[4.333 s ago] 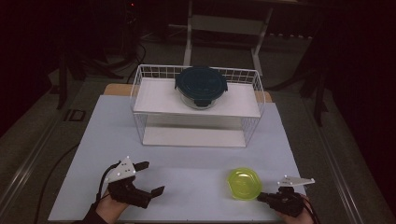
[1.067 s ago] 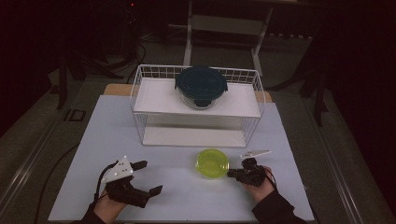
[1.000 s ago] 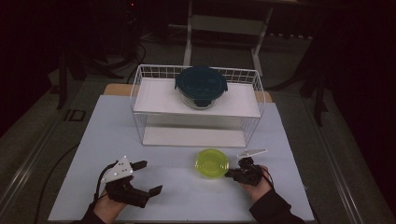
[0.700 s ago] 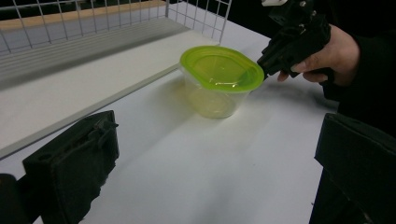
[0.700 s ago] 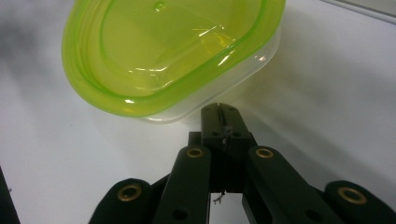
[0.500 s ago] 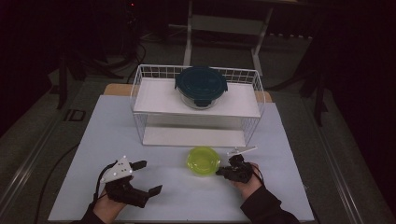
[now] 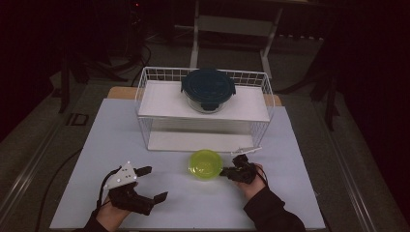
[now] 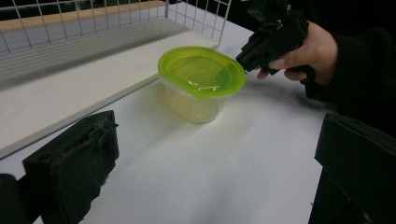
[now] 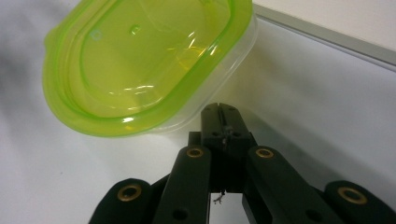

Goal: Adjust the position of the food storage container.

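Worktop white, carrying wire rack with dark-lidded container on top. Green-lidded tub just in front of rack. Right tool clenched, empty, tips against tub's rim. Left tool released, well apart.

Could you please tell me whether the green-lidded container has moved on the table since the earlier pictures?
Yes. The green-lidded container has shifted left and toward the white wire rack, pushed by the shut right claw.

Right gripper closed, tip against green-lidded container before wire rack; left gripper apart, open
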`<state>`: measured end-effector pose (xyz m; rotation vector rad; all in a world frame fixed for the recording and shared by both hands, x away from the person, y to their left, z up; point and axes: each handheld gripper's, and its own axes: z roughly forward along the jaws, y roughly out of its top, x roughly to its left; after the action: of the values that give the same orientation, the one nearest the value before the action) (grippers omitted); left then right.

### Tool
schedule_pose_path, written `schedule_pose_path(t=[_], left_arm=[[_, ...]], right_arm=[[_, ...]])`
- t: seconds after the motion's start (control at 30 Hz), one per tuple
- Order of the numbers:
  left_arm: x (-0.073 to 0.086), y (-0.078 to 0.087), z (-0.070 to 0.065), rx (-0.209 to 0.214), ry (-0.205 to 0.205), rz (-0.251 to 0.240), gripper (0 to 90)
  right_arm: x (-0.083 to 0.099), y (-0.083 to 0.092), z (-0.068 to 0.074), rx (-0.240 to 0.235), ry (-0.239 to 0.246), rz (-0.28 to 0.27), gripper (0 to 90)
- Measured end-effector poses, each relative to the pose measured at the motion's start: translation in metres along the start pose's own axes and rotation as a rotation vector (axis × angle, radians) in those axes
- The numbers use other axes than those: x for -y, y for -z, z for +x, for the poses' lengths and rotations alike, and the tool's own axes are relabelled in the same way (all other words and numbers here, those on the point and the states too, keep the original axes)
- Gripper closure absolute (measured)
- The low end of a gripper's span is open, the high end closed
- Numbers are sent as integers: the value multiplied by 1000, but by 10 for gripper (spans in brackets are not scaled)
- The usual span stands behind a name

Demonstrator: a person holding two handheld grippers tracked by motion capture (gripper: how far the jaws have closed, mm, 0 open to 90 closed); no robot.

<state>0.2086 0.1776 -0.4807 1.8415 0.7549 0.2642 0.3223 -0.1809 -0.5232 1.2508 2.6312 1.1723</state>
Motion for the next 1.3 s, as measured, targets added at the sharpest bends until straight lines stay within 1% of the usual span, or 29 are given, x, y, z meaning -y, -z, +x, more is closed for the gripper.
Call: schedule_pose_path(t=[0.23,0.3,0.4,0.47,0.6,0.67,0.7,0.73,0.77,0.83,0.87,0.93,0.97,1.0,1.07,1.13,1.17,1.2,1.23,1.27,1.3], left_arm=[[0,0,0,1,1,-1,0],[0,0,0,1,1,0,0],[0,0,0,1,2,-2,0],[0,0,0,3,4,-4,0],[0,0,0,3,4,-4,0],[0,0,0,4,4,-4,0],[0,0,0,4,4,-4,0],[0,0,1,4,5,-4,0],[0,0,1,5,5,-4,0],[0,0,1,5,7,-7,0],[0,1,1,5,7,-8,0],[0,1,1,5,9,-7,0],[0,1,1,5,9,-7,0],[-1,0,1,9,12,-8,0],[0,-1,2,10,13,-6,0],[0,-1,2,9,13,-5,0],[0,-1,2,9,13,-5,0],[0,-2,3,9,15,1,0],[0,-2,3,10,16,1,0],[0,-2,4,10,15,3,0],[0,-2,4,10,15,3,0]], right_arm=[[-5,-9,7,-20,1,12,899],[-6,-10,9,-17,9,15,899],[-7,-11,9,-23,10,13,899],[-7,-12,10,-33,3,12,899],[-8,-12,11,-29,7,13,895],[-7,-11,10,-22,8,10,838],[-7,-11,10,-22,8,10,838],[-4,-5,8,-13,11,4,808],[-3,-4,8,-13,14,4,790],[-2,-2,7,-8,17,2,783],[2,6,6,12,17,-3,739],[5,13,5,25,15,-12,695],[5,13,5,25,15,-12,695],[7,22,4,29,7,-26,622],[9,30,4,42,2,-51,537],[10,37,4,35,0,-78,454],[10,37,4,35,0,-78,454],[10,43,5,29,-11,-110,351],[10,46,5,6,-8,-112,291],[11,47,5,-13,-5,-122,246],[11,49,6,-15,-8,-134,236]])
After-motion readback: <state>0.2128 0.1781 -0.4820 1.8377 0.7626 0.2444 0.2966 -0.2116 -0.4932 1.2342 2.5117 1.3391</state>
